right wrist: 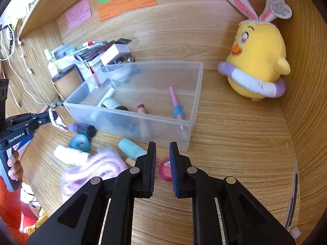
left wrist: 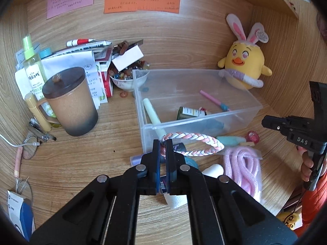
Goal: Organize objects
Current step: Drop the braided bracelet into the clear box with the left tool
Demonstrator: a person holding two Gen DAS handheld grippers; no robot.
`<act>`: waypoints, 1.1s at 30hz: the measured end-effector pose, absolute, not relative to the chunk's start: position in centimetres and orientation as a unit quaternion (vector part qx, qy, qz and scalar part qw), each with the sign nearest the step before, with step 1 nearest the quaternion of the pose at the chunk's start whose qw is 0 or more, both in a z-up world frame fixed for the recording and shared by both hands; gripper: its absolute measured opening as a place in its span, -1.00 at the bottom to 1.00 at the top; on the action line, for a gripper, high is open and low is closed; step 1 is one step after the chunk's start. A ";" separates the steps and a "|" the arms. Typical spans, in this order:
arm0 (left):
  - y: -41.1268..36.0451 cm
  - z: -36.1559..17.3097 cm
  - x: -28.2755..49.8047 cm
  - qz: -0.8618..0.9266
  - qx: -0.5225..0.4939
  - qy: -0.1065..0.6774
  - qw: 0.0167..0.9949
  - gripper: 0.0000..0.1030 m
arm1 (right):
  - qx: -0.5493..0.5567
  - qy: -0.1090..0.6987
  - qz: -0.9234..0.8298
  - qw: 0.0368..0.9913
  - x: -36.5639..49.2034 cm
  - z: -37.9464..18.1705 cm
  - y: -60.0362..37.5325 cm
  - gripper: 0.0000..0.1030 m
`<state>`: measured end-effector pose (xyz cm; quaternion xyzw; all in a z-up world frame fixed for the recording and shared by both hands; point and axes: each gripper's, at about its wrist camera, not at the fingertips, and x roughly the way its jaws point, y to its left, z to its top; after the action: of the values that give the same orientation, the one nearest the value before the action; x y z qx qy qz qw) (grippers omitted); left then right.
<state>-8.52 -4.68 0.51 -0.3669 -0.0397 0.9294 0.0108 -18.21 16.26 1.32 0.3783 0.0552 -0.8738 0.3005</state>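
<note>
my left gripper (left wrist: 162,143) clamped on pink-and-white braided cord bracelet (left wrist: 196,144), loop hanging out to right, just in front of clear plastic rectangular bin (left wrist: 241,116). my right gripper (right wrist: 162,149) pinched narrow, gap between pads, nothing in it; small round pink-lidded pot (right wrist: 166,169) on wooden desk (right wrist: 235,143) below it. in bin: pink pen with blue clip (right wrist: 175,104), pale green stick (left wrist: 152,115), small dark bottle (left wrist: 189,112). near bin front: pink coiled rope (left wrist: 243,167), teal tube (right wrist: 130,148). yellow plush chick with rabbit ears (right wrist: 257,57) in back corner.
</note>
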 end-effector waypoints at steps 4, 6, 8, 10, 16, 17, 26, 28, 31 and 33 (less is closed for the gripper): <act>-4.7 1.8 -9.0 0.936 -0.350 -0.044 0.008 -0.94 | 0.381 0.068 -0.871 0.304 -18.0 1.1 15.8 -0.76; -4.7 2.3 -9.3 0.938 -0.343 -0.046 0.005 -0.94 | 0.390 0.075 -0.869 0.296 -18.2 0.5 15.8 -0.72; -4.7 2.9 -9.9 0.940 -0.338 -0.050 0.003 -0.94 | 0.398 0.086 -0.869 0.282 -18.4 -0.3 15.9 -0.60; -5.0 3.2 -10.6 0.940 -0.338 -0.056 -0.004 -0.94 | 0.409 0.094 -0.865 0.274 -18.8 -1.2 16.0 -0.41; -5.4 3.2 -13.0 0.936 -0.346 -0.065 -0.013 -0.94 | 0.434 0.097 -0.856 0.264 -20.1 -2.8 16.2 -0.37; -5.4 3.1 -13.3 0.935 -0.348 -0.064 -0.014 -0.94 | 0.436 0.098 -0.855 0.264 -20.1 -2.8 16.2 -0.37; -4.8 1.3 -16.8 0.922 -0.384 -0.050 -0.027 -0.94 | 0.441 0.090 -0.847 0.282 -19.2 -2.8 16.1 -0.37; -4.6 0.9 -17.5 0.918 -0.392 -0.045 -0.028 -0.94 | 0.442 0.087 -0.846 0.285 -19.0 -2.7 16.3 -0.37; -4.2 0.3 -18.3 0.913 -0.405 -0.037 -0.028 -0.94 | 0.440 0.090 -0.847 0.284 -18.5 -2.8 16.6 -0.37; -4.1 -0.1 -18.8 0.911 -0.411 -0.032 -0.030 -0.94 | 0.442 0.090 -0.845 0.288 -18.2 -2.9 16.8 -0.37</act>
<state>-18.83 -4.06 -0.09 -0.4108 -0.0319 0.9107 -0.0300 -18.16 16.85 -2.87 0.4420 0.0903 -0.8446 0.2883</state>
